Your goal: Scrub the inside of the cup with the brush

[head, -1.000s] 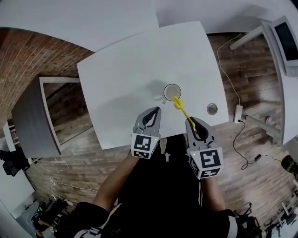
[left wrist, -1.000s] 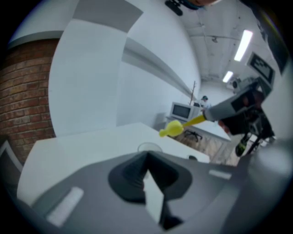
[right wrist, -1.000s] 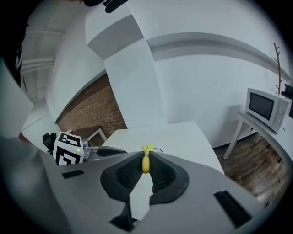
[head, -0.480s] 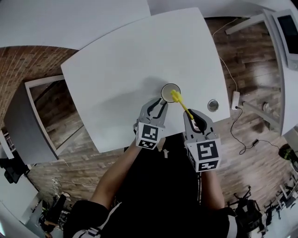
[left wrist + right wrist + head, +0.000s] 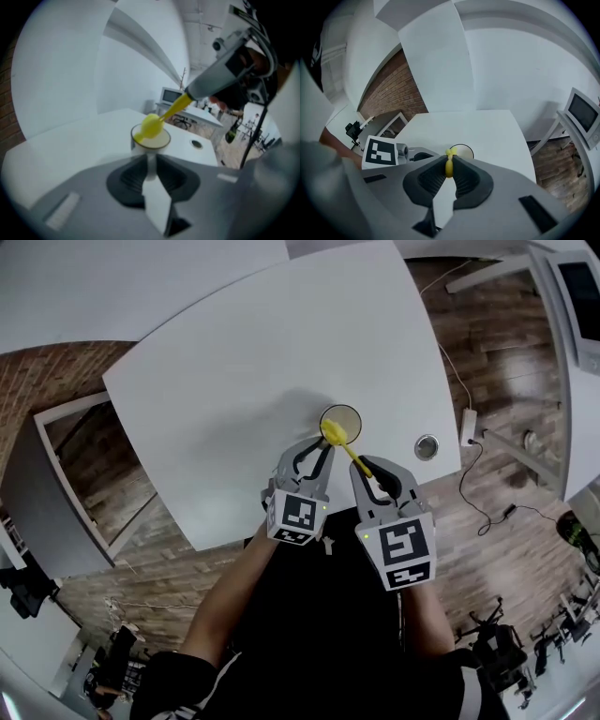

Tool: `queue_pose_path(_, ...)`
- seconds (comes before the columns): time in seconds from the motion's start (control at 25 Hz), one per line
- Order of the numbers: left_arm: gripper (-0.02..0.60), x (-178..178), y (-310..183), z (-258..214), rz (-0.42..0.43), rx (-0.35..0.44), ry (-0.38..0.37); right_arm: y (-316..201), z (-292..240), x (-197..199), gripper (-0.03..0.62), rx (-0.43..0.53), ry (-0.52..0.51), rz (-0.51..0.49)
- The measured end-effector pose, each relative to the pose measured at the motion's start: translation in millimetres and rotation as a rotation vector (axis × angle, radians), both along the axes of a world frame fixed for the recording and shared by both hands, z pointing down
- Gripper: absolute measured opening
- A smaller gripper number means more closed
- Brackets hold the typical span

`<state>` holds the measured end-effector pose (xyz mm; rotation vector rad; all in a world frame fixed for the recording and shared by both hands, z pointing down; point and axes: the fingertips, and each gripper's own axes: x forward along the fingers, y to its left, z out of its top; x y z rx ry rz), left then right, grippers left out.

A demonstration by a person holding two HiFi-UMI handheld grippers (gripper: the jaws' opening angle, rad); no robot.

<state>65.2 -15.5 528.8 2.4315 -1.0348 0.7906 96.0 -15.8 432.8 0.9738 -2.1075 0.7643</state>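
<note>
My left hand-held gripper [image 5: 314, 451] is the thing that has changed most. A second ago it hung back from the cup [image 5: 345, 416] with its jaws wide apart; now it has come right up to the near side. In the left gripper view the pads stand almost together on a thin white piece under the rim, which I take to be the cup's handle (I can't see the piece clearly). The cup stands upright on the white surface [image 5: 234, 381], not far from its front edge, as it did before.

The yellow brush [image 5: 349, 451] has shifted too. Its head has moved from the right of the rim to the near-left lip, at the mouth but not yet deep inside. My right hand-held gripper [image 5: 372, 474] stays clamped on the brush's handle, as the right gripper view shows plainly.

With the cup steadied, I judge scrubbing can begin once I tip the head down inside.
</note>
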Motion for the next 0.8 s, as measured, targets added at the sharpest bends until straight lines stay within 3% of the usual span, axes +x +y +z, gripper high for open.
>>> queue_pose_path(0.6,0.061,-1.3,2.3,0.9,0.044,0.006,0.002,-13.8,58.7,-16.9,0.031,-0.101,0.110,-0.046)
queue_pose_path(0.8,0.063,0.2,2.0,1.7,0.034,0.004,-0.008,-10.3,52.6,-17.3,0.031,-0.109,0.108,-0.078)
